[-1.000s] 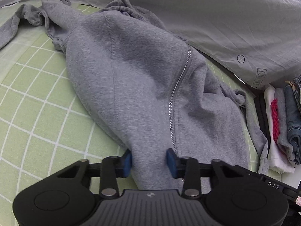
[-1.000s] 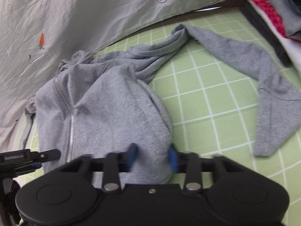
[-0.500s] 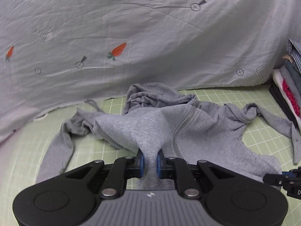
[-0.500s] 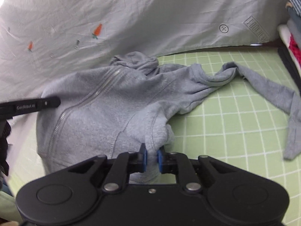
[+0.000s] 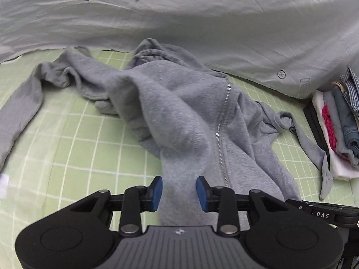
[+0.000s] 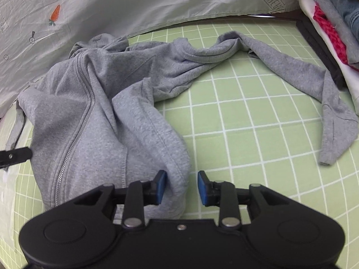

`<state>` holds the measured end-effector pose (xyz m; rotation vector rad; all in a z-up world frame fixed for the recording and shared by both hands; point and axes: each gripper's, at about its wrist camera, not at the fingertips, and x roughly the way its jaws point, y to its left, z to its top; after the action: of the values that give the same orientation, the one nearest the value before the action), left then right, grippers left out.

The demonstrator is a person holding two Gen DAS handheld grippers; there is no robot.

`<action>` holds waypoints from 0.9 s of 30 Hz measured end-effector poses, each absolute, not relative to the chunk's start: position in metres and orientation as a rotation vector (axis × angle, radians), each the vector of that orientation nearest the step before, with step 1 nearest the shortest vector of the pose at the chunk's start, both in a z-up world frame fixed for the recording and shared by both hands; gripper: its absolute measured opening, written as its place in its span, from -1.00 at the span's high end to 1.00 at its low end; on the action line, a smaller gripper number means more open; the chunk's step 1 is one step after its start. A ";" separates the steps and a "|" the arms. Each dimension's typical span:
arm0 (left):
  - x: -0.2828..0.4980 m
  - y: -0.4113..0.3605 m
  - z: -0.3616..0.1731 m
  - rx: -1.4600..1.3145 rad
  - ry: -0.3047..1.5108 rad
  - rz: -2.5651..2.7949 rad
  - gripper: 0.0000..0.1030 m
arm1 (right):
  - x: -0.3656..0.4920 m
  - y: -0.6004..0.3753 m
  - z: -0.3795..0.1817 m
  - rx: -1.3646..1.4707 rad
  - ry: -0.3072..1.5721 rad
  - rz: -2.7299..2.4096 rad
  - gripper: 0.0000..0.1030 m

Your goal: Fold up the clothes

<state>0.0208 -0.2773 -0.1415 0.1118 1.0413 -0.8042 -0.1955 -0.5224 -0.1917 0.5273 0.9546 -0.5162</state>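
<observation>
A green mat with white grid lines (image 6: 246, 116) lies before a grey sheet printed with carrots (image 5: 202, 22).

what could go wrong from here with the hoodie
1. Both the left gripper and the right gripper are open with hoodie fabric between the fingers; closing now may pinch a thick bunch instead of a clean hem.
2. The sleeve lies twisted close to the folded stack; spreading it could nudge the stack.
3. The body is crumpled, so folding now would trap wrinkles.
</observation>
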 end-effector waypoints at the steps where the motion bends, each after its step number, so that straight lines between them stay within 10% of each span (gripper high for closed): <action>1: 0.021 -0.274 -0.145 0.113 1.050 -0.774 0.35 | -0.195 -0.522 -0.191 0.524 0.954 -0.517 0.39; 9: 0.024 -0.261 -0.166 -0.056 1.175 -0.800 0.18 | -0.196 -0.527 -0.184 0.508 0.949 -0.534 0.13; 14: 0.019 -0.277 -0.178 -0.008 1.193 -0.779 -0.09 | -0.196 -0.525 -0.190 0.471 0.979 -0.551 -0.97; 27: 0.022 -0.287 -0.190 -0.004 1.195 -0.804 -0.29 | -0.193 -0.514 -0.201 0.489 0.998 -0.498 -1.00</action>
<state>0.0223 -0.2874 -0.1898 -0.0041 1.1945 -0.8040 -0.1928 -0.5144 -0.2007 0.4890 0.9983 -0.4983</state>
